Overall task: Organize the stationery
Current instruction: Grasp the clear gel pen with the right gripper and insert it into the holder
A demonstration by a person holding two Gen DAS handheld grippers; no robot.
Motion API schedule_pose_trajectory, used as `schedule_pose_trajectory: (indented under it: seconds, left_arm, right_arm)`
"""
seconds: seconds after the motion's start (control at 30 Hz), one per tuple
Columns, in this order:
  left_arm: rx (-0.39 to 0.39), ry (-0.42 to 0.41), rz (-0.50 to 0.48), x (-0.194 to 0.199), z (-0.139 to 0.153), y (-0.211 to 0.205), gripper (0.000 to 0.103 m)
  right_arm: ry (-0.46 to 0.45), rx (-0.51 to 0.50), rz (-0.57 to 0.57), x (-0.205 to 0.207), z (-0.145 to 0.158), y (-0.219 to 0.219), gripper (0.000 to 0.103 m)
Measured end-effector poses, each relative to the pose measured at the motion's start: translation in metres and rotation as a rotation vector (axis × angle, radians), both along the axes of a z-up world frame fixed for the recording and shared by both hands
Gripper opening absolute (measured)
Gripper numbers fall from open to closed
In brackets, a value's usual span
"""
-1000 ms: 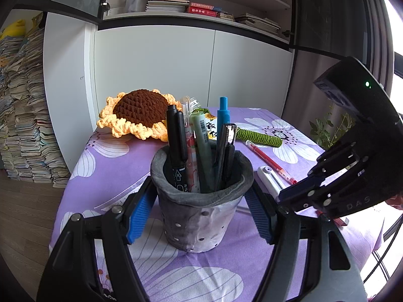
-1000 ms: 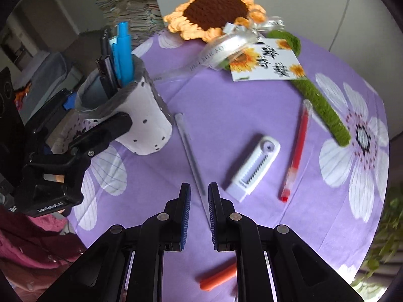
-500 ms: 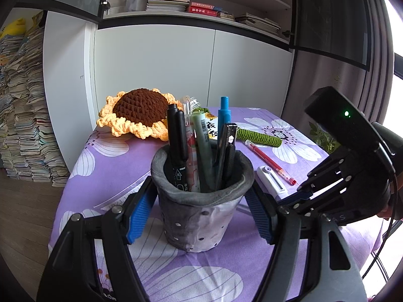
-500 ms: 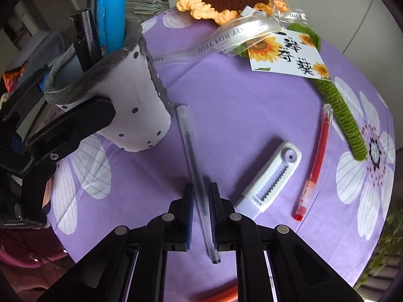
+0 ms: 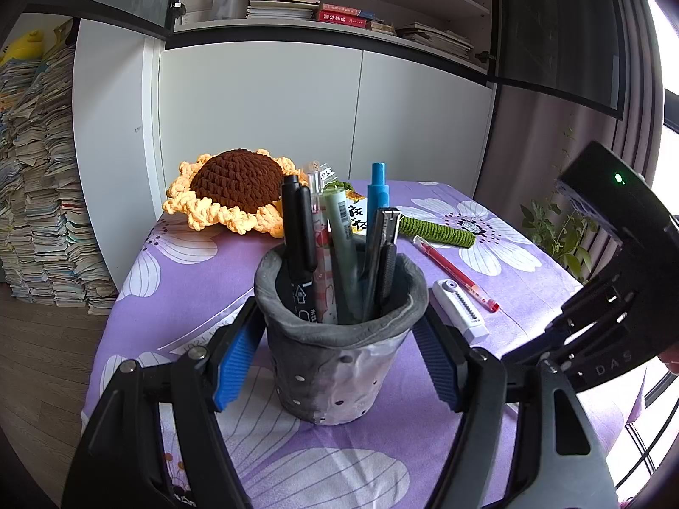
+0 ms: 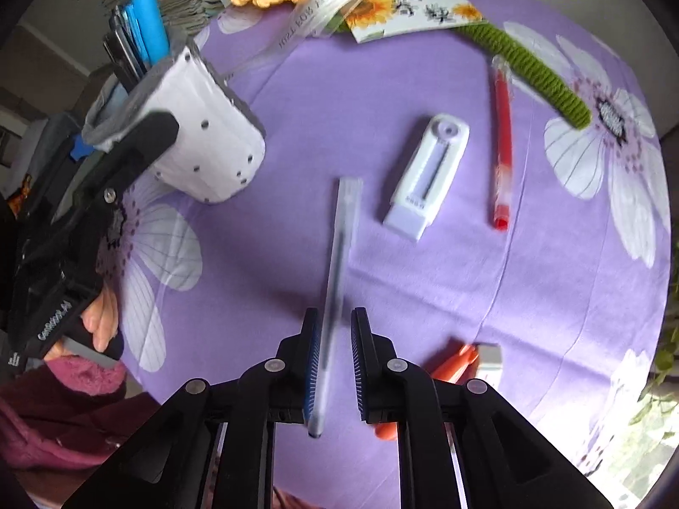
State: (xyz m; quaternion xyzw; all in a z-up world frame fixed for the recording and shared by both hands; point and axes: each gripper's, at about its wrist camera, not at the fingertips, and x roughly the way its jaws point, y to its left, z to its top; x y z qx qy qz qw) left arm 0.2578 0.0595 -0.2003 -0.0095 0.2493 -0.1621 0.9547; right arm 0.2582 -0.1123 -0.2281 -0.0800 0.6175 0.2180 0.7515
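Motion blur smears the clear pen (image 6: 339, 254); the orange marker (image 6: 450, 371) hides partly behind the right gripper (image 6: 335, 364).

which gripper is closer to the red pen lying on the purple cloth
Right. The right gripper straddles a clear pen, with a white cutter between it and the red pen. The left gripper brackets the pen cup, farther away.

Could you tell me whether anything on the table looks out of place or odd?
Nothing is spilled or broken. Four items lie loose on the tablecloth outside the pen holder: a clear pen, white cutter, red pen and an orange item. The clear pen lies between the right tool's jaws, which have just been opening, ungripped.
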Motion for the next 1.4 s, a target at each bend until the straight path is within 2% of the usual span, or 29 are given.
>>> schedule_pose_trajectory:
  seconds: [0.1, 0.17, 0.33, 0.5, 0.53, 0.63, 0.7, 0.77, 1.0, 1.17, 1.3, 1.4]
  left_arm:
    - [0.000, 0.000, 0.000, 0.000, 0.000, 0.000, 0.070]
    - [0.000, 0.000, 0.000, 0.000, 0.000, 0.000, 0.070]
    - [0.001, -0.001, 0.000, 0.000, 0.000, 0.000, 0.070]
    - [0.001, 0.000, 0.000, 0.000, 0.000, -0.001, 0.070]
    - [0.001, 0.000, 0.000, 0.000, 0.000, 0.000, 0.070]
    - [0.001, 0.000, 0.000, 0.000, 0.000, -0.001, 0.070]
    - [0.001, 0.000, 0.000, 0.000, 0.000, -0.001, 0.070]
    - [0.002, 0.000, 0.000, 0.000, 0.000, -0.001, 0.070]
    - [0.002, -0.001, 0.000, 0.000, 0.000, 0.000, 0.070]
    - [0.002, 0.000, 0.000, 0.000, 0.000, 0.000, 0.070]
    - [0.002, 0.000, 0.000, -0.001, 0.000, -0.001, 0.070]
    - [0.001, 0.000, 0.000, 0.000, 0.000, -0.001, 0.070]
  right_arm:
    - [-0.030, 0.015, -0.011, 0.013, 0.006, 0.005, 0.026]
    - [-0.057, -0.013, -0.016, 0.019, 0.005, 0.008, 0.027]
    - [-0.056, -0.006, -0.002, 0.034, 0.000, 0.025, 0.027]
    - [-0.069, -0.067, 0.002, 0.042, -0.006, 0.035, 0.027]
    - [-0.084, -0.070, 0.008, 0.055, 0.002, 0.034, 0.027]
    - [-0.108, -0.096, 0.029, 0.054, 0.002, 0.041, 0.027]
    - [-0.124, -0.119, 0.030, 0.064, -0.002, 0.046, 0.016]
    - [-0.114, -0.080, 0.016, 0.061, 0.002, 0.046, 0.014]
    - [-0.244, 0.047, -0.019, 0.024, 0.062, 0.032, 0.014]
    - [-0.398, 0.143, -0.008, -0.012, 0.118, 0.026, 0.014]
    - [-0.530, 0.240, 0.008, -0.027, 0.161, 0.022, 0.014]
    - [-0.605, 0.307, 0.026, -0.030, 0.180, 0.025, 0.014]
